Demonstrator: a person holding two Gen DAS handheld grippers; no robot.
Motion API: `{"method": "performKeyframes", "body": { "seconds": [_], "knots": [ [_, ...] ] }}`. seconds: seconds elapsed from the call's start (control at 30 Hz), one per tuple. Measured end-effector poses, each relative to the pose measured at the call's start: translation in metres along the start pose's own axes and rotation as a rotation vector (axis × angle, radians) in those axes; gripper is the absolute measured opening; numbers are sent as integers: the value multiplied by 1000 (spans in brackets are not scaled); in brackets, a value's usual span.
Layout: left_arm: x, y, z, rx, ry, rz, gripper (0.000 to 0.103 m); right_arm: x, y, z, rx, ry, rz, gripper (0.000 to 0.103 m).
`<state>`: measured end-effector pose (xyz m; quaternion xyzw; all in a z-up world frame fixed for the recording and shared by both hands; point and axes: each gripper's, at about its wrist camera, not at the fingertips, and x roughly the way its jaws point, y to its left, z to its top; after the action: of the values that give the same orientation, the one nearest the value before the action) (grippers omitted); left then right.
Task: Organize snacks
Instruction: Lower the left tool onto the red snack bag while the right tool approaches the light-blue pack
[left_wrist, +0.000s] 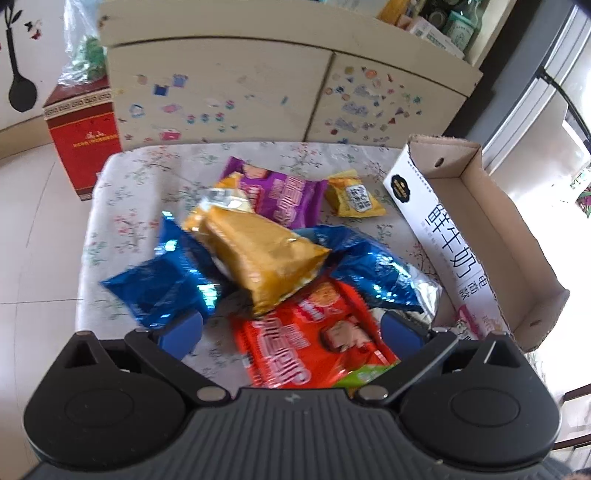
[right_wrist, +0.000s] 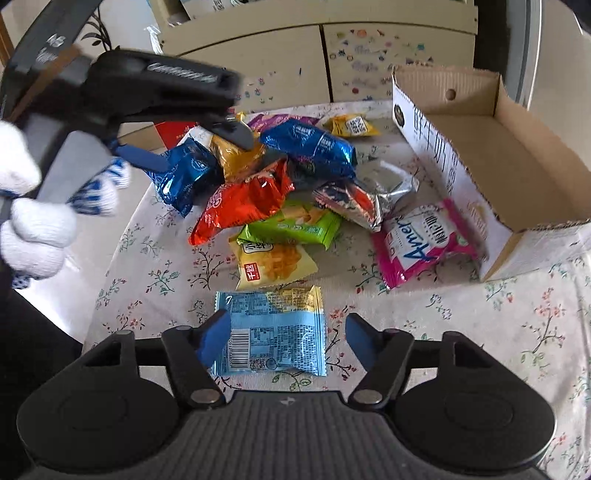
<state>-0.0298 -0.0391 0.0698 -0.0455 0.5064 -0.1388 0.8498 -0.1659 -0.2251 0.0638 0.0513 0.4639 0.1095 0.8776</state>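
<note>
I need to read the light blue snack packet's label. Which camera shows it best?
The right wrist view: the light blue snack packet lies flat, barcode side up, between the open fingers of the right hand-held gripper. The left wrist view does not show it.

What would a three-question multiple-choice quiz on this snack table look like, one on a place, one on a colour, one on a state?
1. Where does the pink packet lie?
A. inside the box
B. against the outside of the cardboard box
C. on the floor

2. What colour is the packet between the right gripper fingers?
A. light blue
B. purple
C. red

3. How is the box?
A. taped shut
B. full of snacks
C. open, nothing visible inside

Answers: 1 B, it leans on the box's printed wall. 2 A, the light blue packet lies flat between the spread fingers. 3 C, only bare cardboard shows inside.
</note>
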Motion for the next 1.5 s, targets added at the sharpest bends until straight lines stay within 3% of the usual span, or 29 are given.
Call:
{"method": "performKeyframes", "body": {
  "seconds": [0.4, 0.7, 0.87, 0.97, 1.1, 1.33, 1.5],
  "knots": [
    [34, -3, -11, -7, 53, 37, 101, 19, -2, -4, 16, 66, 20, 65],
    [16, 29, -31, -31, 77, 33, 102, 19, 10, -21, -29, 160, 162, 65],
    [12, 47, -46, -17, 138, 57, 102, 12, 22, -27, -112, 200, 212, 66],
    [6, 53, -54, 18, 138, 69, 102, 4, 28, -30, -169, 190, 207, 74],
    [-6, 62, -54, 6, 87, 11, 102, -5, 29, -23, -186, 125, 170, 76],
    [-1, 59, -40, -104, 52, -45, 102, 16, 39, -4, -228, 50, 114, 76],
    [15, 55, -33, -179, 39, 0, 102, 32, 39, 0, -209, 84, 108, 80]
  ]
}}
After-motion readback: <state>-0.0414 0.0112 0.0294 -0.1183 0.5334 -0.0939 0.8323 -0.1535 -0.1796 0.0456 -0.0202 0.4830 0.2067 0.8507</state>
